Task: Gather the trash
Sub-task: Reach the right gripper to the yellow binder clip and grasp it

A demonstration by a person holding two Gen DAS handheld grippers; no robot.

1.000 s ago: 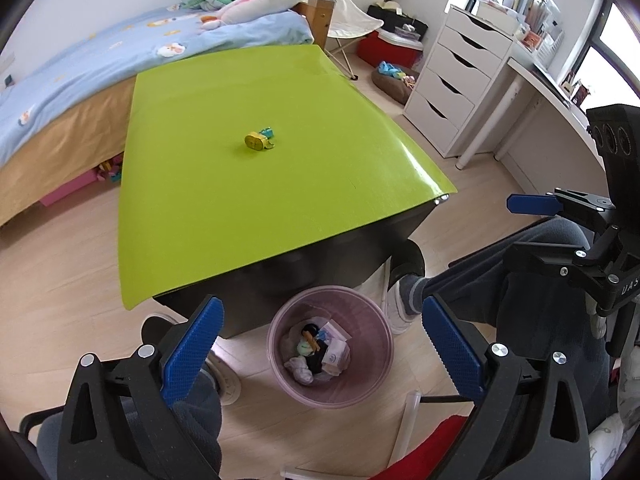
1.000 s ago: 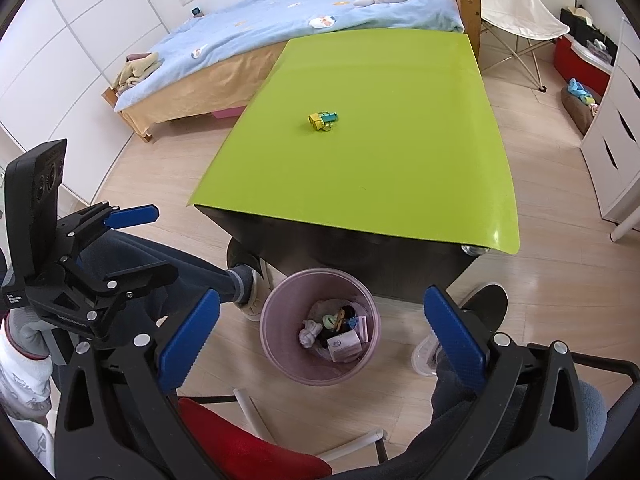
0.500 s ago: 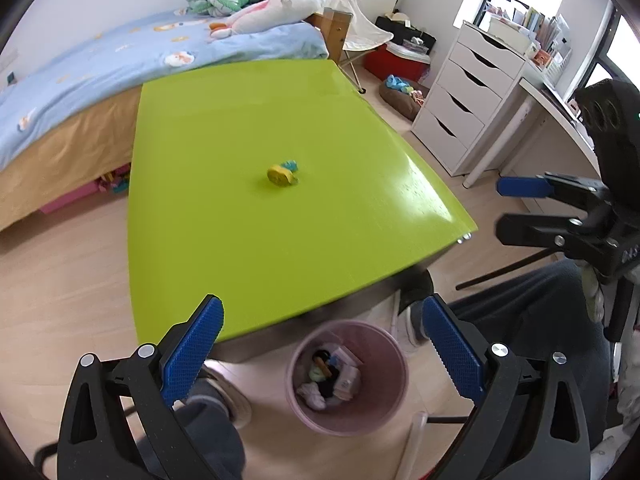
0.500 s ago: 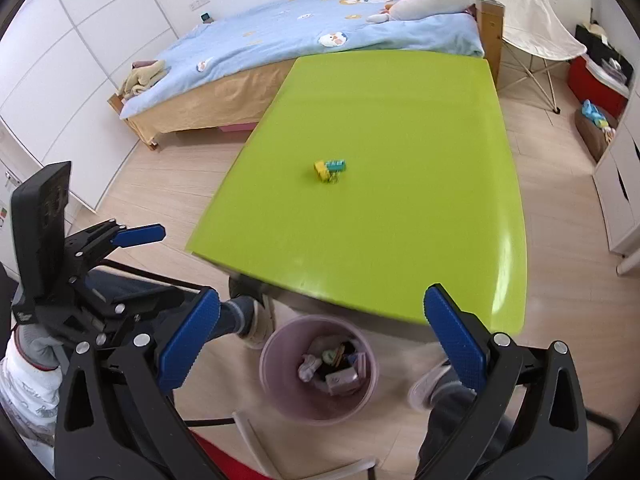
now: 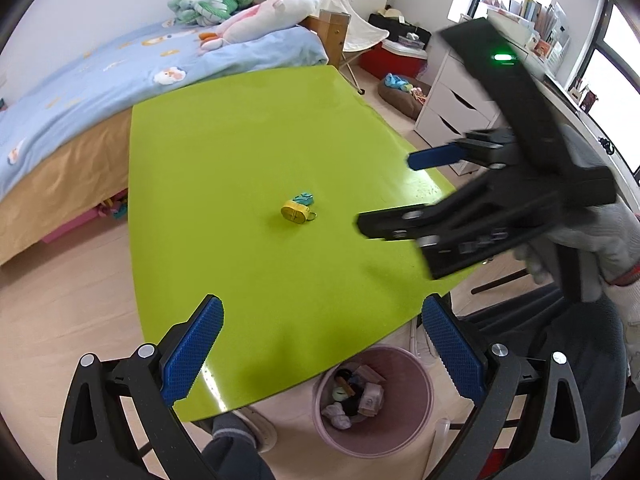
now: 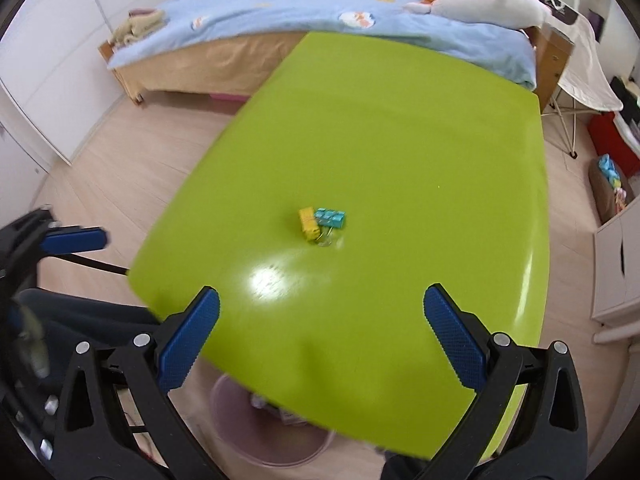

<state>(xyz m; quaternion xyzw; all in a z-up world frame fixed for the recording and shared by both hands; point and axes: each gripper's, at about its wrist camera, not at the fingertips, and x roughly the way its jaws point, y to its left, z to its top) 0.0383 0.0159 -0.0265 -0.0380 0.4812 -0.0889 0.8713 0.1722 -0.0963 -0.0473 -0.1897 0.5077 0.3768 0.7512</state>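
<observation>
Both claws are spread wide and holding nothing. The left claw (image 5: 322, 344) hangs over the near edge of the lime green desk (image 5: 224, 168), and the right claw (image 6: 320, 332) does the same from its own side. The trash still out is a tiny cluster around the middle of the desk: a yellow binder clip (image 6: 309, 225) with its wire handle pointing toward the near side, and a small teal block (image 6: 330, 218) touching it on the right in the right wrist view. From the left wrist view the same yellow clip (image 5: 295, 213) sits just near of the teal piece (image 5: 304, 199). Nothing else is on the desk that I can see. The pink trash bin (image 5: 374, 398) stands on the wood floor at the near edge of the desk, partly tucked under it, with a few bits of junk already inside. In the left view the right claw (image 5: 396, 196) shows up on the right, blurry, held by a white gloved hand (image 5: 596, 236) over the desk's right edge. A bed with a blue sheet (image 6: 304, 4) runs along the far side.
</observation>
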